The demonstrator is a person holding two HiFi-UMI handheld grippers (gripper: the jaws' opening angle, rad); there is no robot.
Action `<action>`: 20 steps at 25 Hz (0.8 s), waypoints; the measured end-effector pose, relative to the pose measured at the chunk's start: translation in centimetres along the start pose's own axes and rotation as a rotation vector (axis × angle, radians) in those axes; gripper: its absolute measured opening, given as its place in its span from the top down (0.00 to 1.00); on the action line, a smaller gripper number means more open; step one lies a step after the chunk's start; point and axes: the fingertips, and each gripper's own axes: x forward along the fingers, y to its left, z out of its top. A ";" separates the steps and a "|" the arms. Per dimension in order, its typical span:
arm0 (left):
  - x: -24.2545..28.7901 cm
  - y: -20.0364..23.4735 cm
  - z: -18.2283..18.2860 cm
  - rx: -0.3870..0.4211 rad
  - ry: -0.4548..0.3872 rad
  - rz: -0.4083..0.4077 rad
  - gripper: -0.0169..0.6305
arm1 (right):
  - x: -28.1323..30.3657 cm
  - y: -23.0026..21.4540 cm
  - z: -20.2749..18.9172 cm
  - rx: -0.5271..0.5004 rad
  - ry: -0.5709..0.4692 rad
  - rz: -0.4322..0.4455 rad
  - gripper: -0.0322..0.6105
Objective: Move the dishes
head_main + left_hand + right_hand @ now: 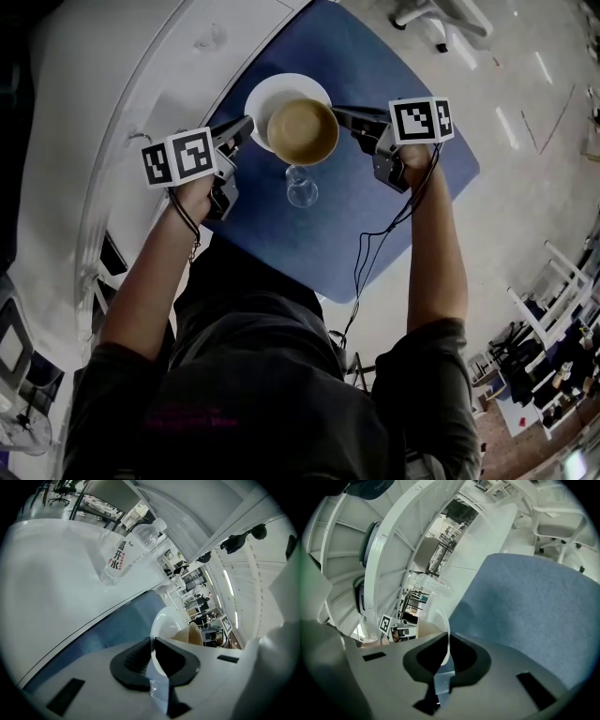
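The white plate (267,98) looks like smooth, glossy glazed ceramic, and the tan bowl (303,131) has a duller satin sheen. The wine glass (301,192) is clear glass. The blue tabletop (394,206) looks matt and finely grained like cloth, and the pads (133,660) of my left gripper (151,643) are matt black with ribs.

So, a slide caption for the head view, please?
Left gripper and right gripper clamp a white plate bearing a tan bowl over a blue table.

My left gripper (246,126) and right gripper (341,113) are grey shells with black pads (135,658), ribbed on the left. Each bears a white cube (178,157) printed with black square markers. A thin black cable (356,267) trails from the right one. I wear a dark short-sleeved shirt (262,394) with faint pink print, and a dark cord (185,214) circles my left wrist.
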 end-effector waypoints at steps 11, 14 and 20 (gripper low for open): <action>-0.6 -4.3 -1.0 0.047 0.062 -0.047 0.93 | -4.3 1.7 -1.9 0.017 -0.088 0.004 0.92; -0.8 -5.2 -1.1 0.067 0.070 -0.056 0.93 | -5.2 2.2 -2.0 0.023 -0.113 0.000 0.92; -0.1 -7.1 -1.7 0.120 0.095 -0.085 0.93 | -7.4 2.2 -3.2 0.028 -0.172 -0.017 0.92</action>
